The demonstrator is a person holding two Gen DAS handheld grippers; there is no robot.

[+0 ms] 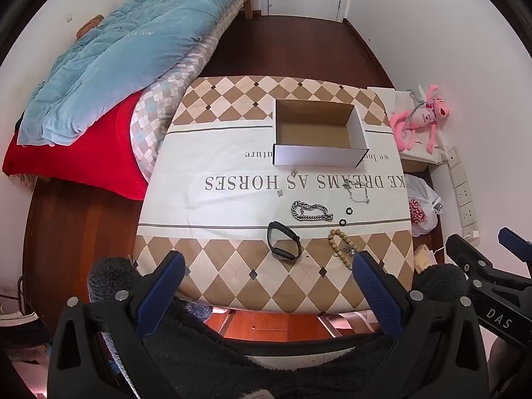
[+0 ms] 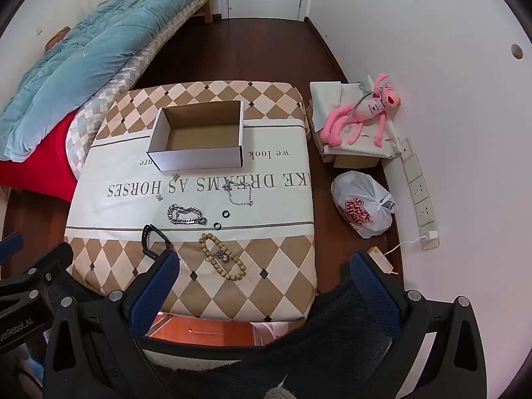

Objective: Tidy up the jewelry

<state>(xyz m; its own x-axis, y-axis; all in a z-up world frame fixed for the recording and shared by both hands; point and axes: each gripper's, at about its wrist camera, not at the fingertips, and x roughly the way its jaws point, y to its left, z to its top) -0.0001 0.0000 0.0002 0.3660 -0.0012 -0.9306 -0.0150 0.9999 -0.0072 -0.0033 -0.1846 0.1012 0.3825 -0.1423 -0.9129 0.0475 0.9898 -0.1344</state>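
So both are hovering at the near edge of the worktop [image 1: 232, 166] with nothing in them: left hand-held gripper [image 1: 267, 267] spread wide, right hand-held gripper [image 2: 266, 266] spread wide too. Going left to right on the cloth: black fitness band [image 1: 283, 241] nearest the edge, chunky silver chain bracelet [image 1: 311, 211] just behind it, wooden bead bracelet [image 1: 342, 247] near the front, two small black rings [image 1: 349, 211] between the chains, thin silver necklace [image 1: 358, 192] lying on the printed lettering. The open cardboard box [image 1: 319, 133] sits behind everything, empty inside. Pink plush toy [image 2: 360, 114] is off to the right on a box by the wall.
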